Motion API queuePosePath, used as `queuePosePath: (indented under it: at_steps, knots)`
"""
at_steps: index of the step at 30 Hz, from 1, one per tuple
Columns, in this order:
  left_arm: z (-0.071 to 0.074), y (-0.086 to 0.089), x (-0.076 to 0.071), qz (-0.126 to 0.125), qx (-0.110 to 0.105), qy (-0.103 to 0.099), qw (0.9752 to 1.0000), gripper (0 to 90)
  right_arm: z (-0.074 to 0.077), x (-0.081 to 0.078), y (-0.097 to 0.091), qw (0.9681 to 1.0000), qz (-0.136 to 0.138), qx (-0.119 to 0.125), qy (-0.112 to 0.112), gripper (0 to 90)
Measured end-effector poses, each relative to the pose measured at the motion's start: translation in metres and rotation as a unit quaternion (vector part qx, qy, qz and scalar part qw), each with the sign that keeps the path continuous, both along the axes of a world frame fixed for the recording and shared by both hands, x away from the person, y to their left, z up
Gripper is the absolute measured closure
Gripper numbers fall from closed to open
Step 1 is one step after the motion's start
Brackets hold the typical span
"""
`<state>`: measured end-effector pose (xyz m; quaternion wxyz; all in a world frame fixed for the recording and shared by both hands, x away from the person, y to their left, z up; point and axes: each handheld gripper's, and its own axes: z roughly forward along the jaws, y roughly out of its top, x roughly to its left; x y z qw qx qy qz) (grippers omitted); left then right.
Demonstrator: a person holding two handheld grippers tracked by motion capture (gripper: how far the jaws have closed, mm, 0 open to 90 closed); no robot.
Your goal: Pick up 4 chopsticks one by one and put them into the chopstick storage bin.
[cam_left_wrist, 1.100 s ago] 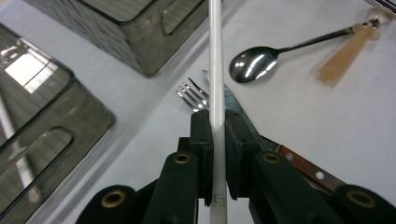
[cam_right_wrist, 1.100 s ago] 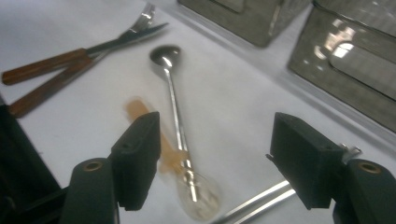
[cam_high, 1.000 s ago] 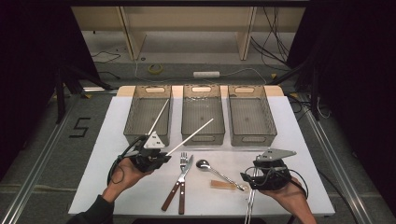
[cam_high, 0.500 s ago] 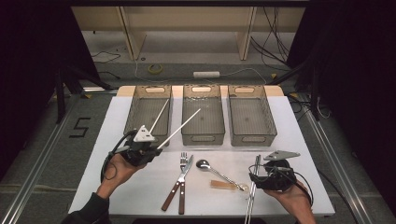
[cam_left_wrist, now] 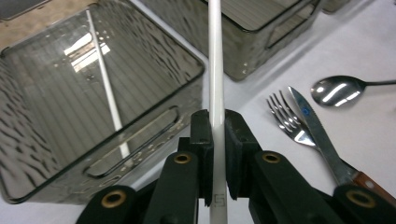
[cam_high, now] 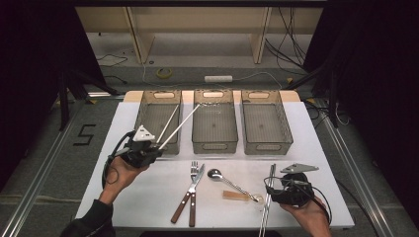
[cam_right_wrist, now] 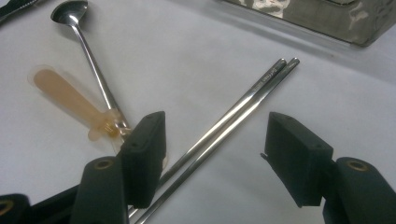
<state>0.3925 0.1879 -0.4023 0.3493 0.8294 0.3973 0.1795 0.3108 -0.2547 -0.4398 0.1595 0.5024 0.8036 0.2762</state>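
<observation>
White chopstick (cam_left_wrist: 215, 65), pinched tight in the left gripper (cam_high: 148, 150), slants from left of centre toward the upper middle over the left bin (cam_high: 159, 126). Right gripper (cam_right_wrist: 210, 154), jaws just narrowing but unclamped, straddles the steel chopsticks (cam_right_wrist: 243, 105) at lower right.

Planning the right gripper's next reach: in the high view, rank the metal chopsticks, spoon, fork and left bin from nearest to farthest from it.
From the right gripper:
1. Metal chopsticks, between its jaws.
2. Spoon, just left.
3. Fork, mid-table.
4. Left bin, far left, back row.
</observation>
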Motion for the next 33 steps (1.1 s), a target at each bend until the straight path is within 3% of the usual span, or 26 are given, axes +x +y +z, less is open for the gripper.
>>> queuePosePath:
  at_steps: [15,26,33]
  knots:
    - [0.004,0.018,0.05,0.067,-0.026,0.013,0.9973,82.7,-0.002,-0.005,0.001,1.0,0.006,0.007,-0.002,35.2]
    - [0.002,0.025,0.082,0.1,-0.023,0.027,0.9943,82.6,-0.002,-0.006,0.002,0.9996,0.008,0.026,-0.008,27.7]
    - [-0.008,0.026,0.096,0.117,-0.02,0.042,0.992,82.6,-0.002,-0.007,0.004,0.9996,0.014,0.025,-0.008,27.7]
